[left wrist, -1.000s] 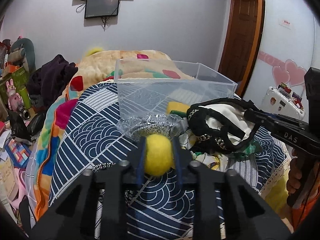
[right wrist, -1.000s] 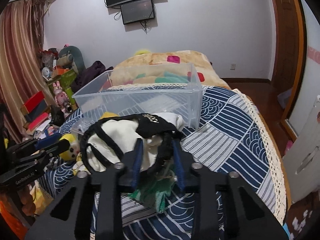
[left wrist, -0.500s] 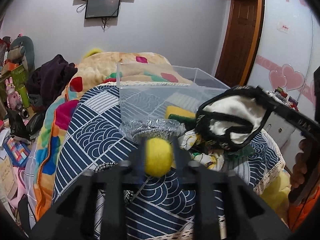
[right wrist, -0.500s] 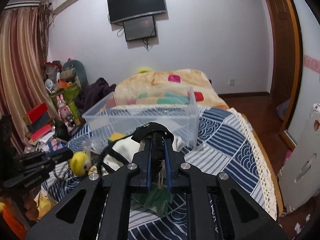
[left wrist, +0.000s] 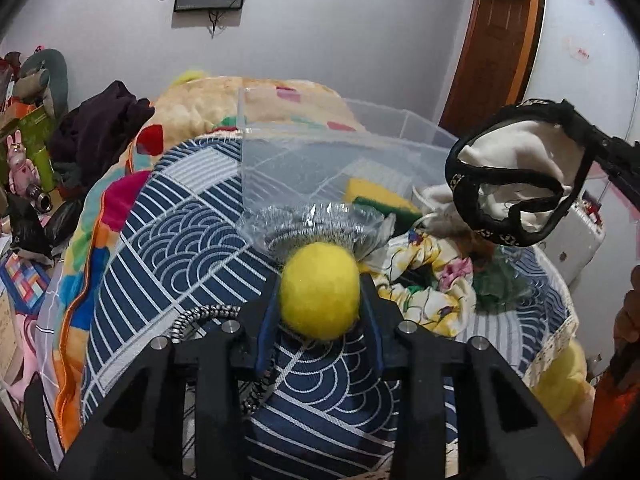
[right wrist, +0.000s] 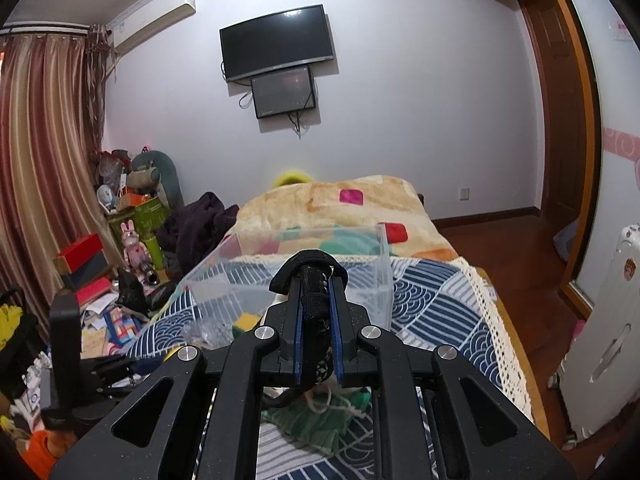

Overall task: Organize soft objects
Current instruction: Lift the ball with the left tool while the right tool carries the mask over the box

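Your left gripper (left wrist: pixel 319 300) is clamping the yellow ball (left wrist: pixel 319 290) near the clear bin (left wrist: pixel 320 160), while your right gripper (right wrist: pixel 316 308) is pinching the black-trimmed white garment (left wrist: pixel 516 176), dangling right of the bin.

The yellow ball (left wrist: pixel 319 290) looks fuzzy and matt, like felt. The bin (left wrist: pixel 320 160) is clear, glossy plastic. The bedspread (left wrist: pixel 160 240) is printed cloth with a lace edge. The black-trimmed garment (left wrist: pixel 516 172) is soft cream cloth. Both grippers are matt black plastic with shiny metal screws.
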The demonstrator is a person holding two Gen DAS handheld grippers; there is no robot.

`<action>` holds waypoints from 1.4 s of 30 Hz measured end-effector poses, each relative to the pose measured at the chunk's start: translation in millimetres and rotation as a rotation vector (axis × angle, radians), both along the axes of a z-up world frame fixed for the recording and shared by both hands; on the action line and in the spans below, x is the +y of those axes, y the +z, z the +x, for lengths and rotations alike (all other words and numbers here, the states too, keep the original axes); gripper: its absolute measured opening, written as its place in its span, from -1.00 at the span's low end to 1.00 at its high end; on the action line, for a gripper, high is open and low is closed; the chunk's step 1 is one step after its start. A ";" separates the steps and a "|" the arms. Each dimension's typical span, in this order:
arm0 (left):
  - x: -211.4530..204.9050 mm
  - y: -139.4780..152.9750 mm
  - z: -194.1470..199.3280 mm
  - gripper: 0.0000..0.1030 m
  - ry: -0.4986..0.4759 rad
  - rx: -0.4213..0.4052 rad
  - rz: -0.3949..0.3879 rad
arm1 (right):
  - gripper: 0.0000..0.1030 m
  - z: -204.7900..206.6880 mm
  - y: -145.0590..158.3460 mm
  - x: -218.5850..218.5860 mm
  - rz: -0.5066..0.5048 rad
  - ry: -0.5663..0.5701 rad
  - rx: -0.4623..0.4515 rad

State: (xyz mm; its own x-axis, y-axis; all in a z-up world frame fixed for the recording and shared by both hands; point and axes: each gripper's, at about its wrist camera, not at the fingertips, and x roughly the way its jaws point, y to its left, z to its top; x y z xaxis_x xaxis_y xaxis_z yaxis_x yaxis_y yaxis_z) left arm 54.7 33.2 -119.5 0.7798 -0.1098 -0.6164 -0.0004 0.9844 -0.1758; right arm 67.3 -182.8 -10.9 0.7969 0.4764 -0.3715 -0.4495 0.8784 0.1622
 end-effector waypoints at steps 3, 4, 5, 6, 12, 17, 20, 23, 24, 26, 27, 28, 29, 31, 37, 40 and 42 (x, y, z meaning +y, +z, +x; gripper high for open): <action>1.2 11.6 -5.6 -0.28 -0.001 -0.040 0.005 | -0.80 1.7 5.3 -0.4 0.007 -0.007 -0.014; 1.3 16.4 -6.5 -0.28 -0.002 -0.052 0.000 | -0.80 2.1 7.4 -1.2 0.010 -0.011 -0.020; 1.9 23.1 -6.8 -0.28 -0.001 -0.068 -0.002 | -0.80 3.7 10.6 -1.3 0.013 -0.016 -0.029; 2.0 28.7 -7.0 -0.28 -0.002 -0.082 -0.001 | -0.80 4.9 13.3 -1.9 0.017 -0.019 -0.036; 7.2 67.2 2.5 -0.28 0.025 -0.170 0.010 | -0.80 14.7 28.1 5.6 0.004 -0.054 -0.093; 15.7 87.1 32.7 -0.28 0.035 -0.184 0.028 | -0.80 28.0 35.0 16.1 -0.019 -0.080 -0.127; 21.3 89.4 57.1 -0.27 0.019 -0.159 0.005 | -0.80 36.1 33.9 18.6 -0.029 -0.090 -0.132; 21.5 86.4 81.0 -0.27 0.029 -0.124 0.024 | -0.80 49.0 29.4 23.4 -0.036 -0.099 -0.112; 21.2 84.3 87.5 -0.27 0.028 -0.113 0.027 | -0.80 54.3 26.6 25.7 -0.038 -0.099 -0.098; 21.4 77.9 102.2 -0.27 0.025 -0.076 0.019 | -0.80 63.7 20.8 29.4 -0.050 -0.098 -0.073; 20.6 74.3 105.9 -0.28 0.027 -0.058 0.014 | -0.80 67.6 16.6 32.3 -0.058 -0.095 -0.059; 20.0 69.4 114.0 -0.28 0.029 -0.030 0.011 | -0.80 70.1 13.4 34.7 -0.068 -0.092 -0.046; 18.1 65.6 119.7 -0.28 0.030 -0.014 0.014 | -0.80 73.6 8.3 38.1 -0.079 -0.085 -0.029; 14.3 57.2 131.1 -0.28 0.036 0.017 0.038 | -0.80 82.3 0.1 43.3 -0.100 -0.069 0.006; 7.1 42.8 149.8 -0.28 0.033 0.076 0.079 | -0.80 94.4 -24.5 48.8 -0.157 -0.028 0.101; 7.8 38.2 155.6 -0.28 0.029 0.106 0.075 | -0.80 99.0 -31.4 48.1 -0.177 -0.015 0.142; 6.1 36.5 156.6 -0.28 0.023 0.117 0.080 | -0.80 103.0 -34.9 47.6 -0.180 0.009 0.181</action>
State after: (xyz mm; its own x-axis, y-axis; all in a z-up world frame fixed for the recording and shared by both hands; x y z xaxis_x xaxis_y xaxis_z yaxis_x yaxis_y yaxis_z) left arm 211.3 39.3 -83.0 0.7041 -0.0396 -0.7090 -0.0392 0.9948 -0.0945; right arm 170.3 -135.2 -45.8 0.7056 0.3968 -0.5871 -0.4357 0.8963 0.0821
